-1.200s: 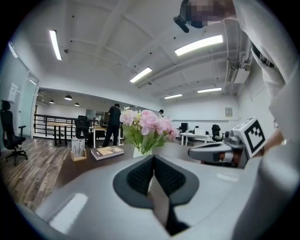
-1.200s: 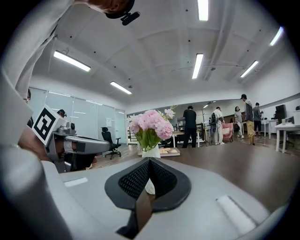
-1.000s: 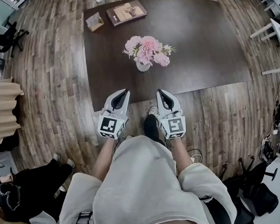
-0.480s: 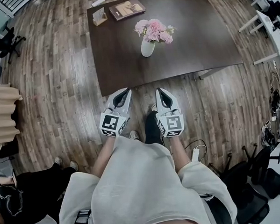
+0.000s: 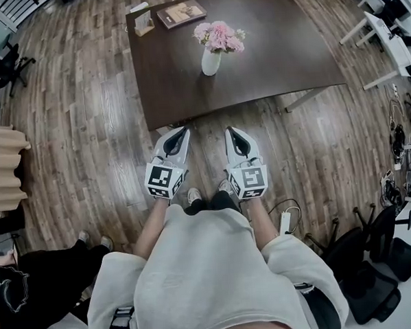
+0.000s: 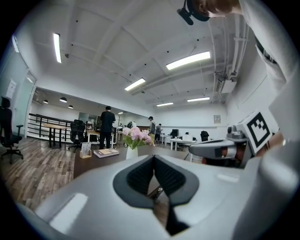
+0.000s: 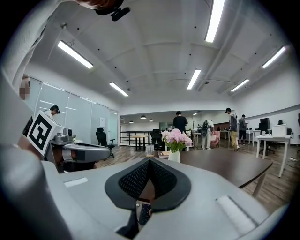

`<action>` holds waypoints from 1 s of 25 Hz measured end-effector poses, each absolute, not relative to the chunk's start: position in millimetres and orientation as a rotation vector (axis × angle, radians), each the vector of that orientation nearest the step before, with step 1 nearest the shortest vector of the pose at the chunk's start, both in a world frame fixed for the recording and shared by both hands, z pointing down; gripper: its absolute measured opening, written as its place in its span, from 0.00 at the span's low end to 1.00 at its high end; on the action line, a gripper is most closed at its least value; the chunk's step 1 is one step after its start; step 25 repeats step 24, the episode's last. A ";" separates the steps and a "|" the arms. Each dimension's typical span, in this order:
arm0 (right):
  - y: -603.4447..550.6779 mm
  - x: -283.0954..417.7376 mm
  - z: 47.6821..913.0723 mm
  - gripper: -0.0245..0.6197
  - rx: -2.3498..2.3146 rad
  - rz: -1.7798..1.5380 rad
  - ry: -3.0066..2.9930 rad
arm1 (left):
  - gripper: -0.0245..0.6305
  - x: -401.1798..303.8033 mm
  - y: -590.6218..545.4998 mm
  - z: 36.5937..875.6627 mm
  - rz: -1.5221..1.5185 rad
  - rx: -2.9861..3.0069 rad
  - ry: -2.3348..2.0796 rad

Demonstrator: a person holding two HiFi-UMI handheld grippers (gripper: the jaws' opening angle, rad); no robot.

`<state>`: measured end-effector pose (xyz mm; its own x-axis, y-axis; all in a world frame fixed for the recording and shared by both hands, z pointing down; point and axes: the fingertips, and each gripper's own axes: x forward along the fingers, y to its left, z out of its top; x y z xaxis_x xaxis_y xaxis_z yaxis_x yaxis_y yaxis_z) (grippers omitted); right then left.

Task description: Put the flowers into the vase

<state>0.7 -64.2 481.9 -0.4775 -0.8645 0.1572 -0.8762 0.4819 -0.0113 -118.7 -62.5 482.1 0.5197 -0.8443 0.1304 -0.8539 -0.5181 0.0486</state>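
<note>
Pink flowers (image 5: pixel 218 36) stand upright in a white vase (image 5: pixel 210 62) on the dark brown table (image 5: pixel 269 61); they also show far ahead as flowers (image 6: pixel 136 135) and flowers (image 7: pixel 176 137). Both grippers hang side by side over the wood floor, clear of the table's near edge and well short of the vase. My left gripper (image 5: pixel 182 130) is shut and holds nothing; my right gripper (image 5: pixel 228 131) is likewise shut and empty. In each gripper view the dark pads meet at the tips, left gripper (image 6: pixel 153 157) and right gripper (image 7: pixel 149 160).
A book (image 5: pixel 182 14) and a small card stand (image 5: pixel 143 22) lie at the table's far left corner. White desks (image 5: pixel 384 41) stand at the right, office chairs (image 5: pixel 376 268) at the lower right. A seated person in black (image 5: pixel 33 293) is at the lower left. People stand far off.
Both grippers have drawn back from the table edge and now hang over the floor. The table and vase sit farther away in the head view. Jaws stay shut.
</note>
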 end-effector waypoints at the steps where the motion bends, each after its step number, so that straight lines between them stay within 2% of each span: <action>1: -61.4 2.5 480.3 0.03 1.526 0.134 -2.594 | 0.05 -116.9 -59.9 481.3 0.137 2.644 -1.488; 15: -29.3 33.9 474.4 0.03 1.488 0.130 -2.630 | 0.05 -76.8 -27.1 477.9 0.152 2.646 -1.507; 25: -26.9 29.2 474.0 0.03 1.481 0.132 -2.635 | 0.05 -78.7 -26.4 473.3 0.152 2.654 -1.511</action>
